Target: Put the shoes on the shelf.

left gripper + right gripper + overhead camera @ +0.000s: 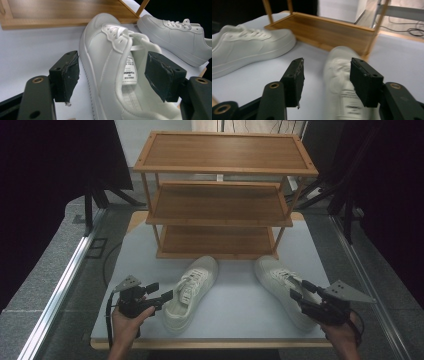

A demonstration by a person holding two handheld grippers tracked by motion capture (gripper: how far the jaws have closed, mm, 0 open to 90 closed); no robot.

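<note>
A: Starting at the left, what is your left gripper (159, 293) doing?

B: You are holding it low over the table (240, 320), near the front edge, with its jaws spread wide and gripping nothing. It is pointing at the left shoe (192, 290), just beside that shoe's heel end.

A: And in the left gripper view?

B: The left shoe (110, 67) is sitting between the two pads (71, 75), which are standing apart from it on both sides. Its laces and tongue label are showing, and its toe is pointing toward the rack (62, 12).

A: Where is that shoe lying?

B: It is resting upright on the table, in front of the rack (220, 195), toe close to the bottom shelf, heel toward you.

A: Moving right?

B: The right shoe (282, 285) is lying well apart from the left one, also toe toward the rack and angled outward. All three shelves are standing bare.

A: And your right gripper (300, 290)?

B: You are holding it over the right shoe's heel end, jaws wide apart too, clamping nothing. In the right gripper view the right shoe (343, 82) is showing blurred between the pads (295, 80), and whether a pad is touching it I cannot tell. The left shoe (249, 50) is lying off to the side there.
</note>
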